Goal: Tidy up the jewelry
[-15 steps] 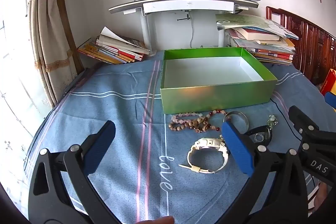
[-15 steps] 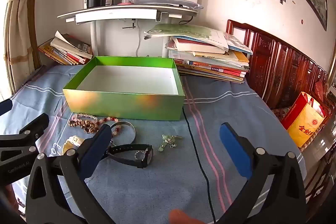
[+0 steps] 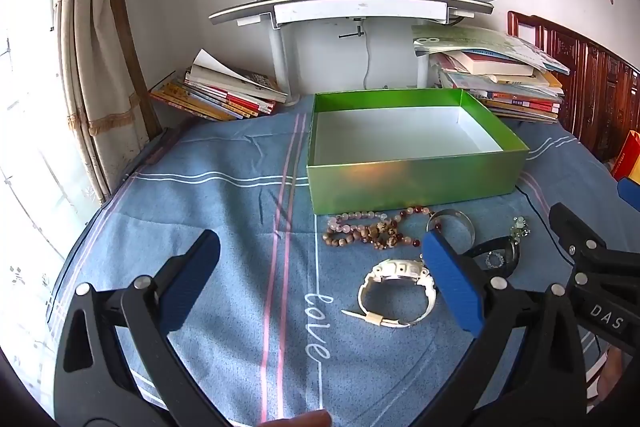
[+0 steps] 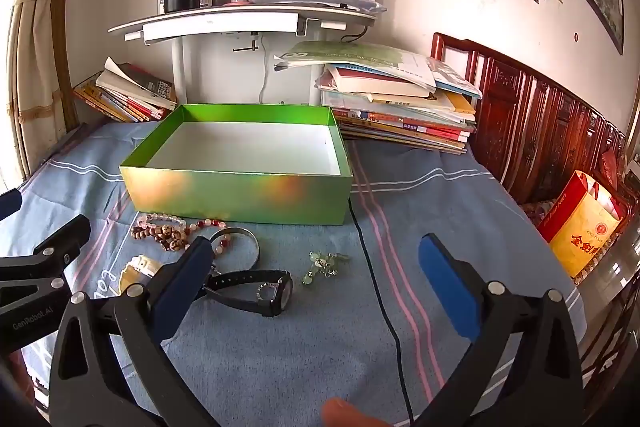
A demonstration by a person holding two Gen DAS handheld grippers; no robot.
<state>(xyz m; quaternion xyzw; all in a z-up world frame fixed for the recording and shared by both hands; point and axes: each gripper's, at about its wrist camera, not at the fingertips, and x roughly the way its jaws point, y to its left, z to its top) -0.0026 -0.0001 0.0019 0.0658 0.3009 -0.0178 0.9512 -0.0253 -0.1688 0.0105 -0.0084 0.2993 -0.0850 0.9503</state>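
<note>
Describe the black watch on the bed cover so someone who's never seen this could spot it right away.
Find the green box on the blue cloth; the jewelry lies just in front of it. The black watch is the piece nearest the camera, between the silver bangle and the pale green charm. It is the only all-black piece; the other watch is white.

Box (image 3: 416,183) at centre of the table (image 3: 224,211). Just near of it, left to right: bead strings (image 3: 372,231), bangle (image 3: 454,221), pendant (image 3: 520,227). Nearer: strap watch (image 3: 394,291) left, second watch (image 4: 256,289) right. Book stacks (image 4: 400,107) far left and far right; shelf (image 3: 352,9) behind.
</note>
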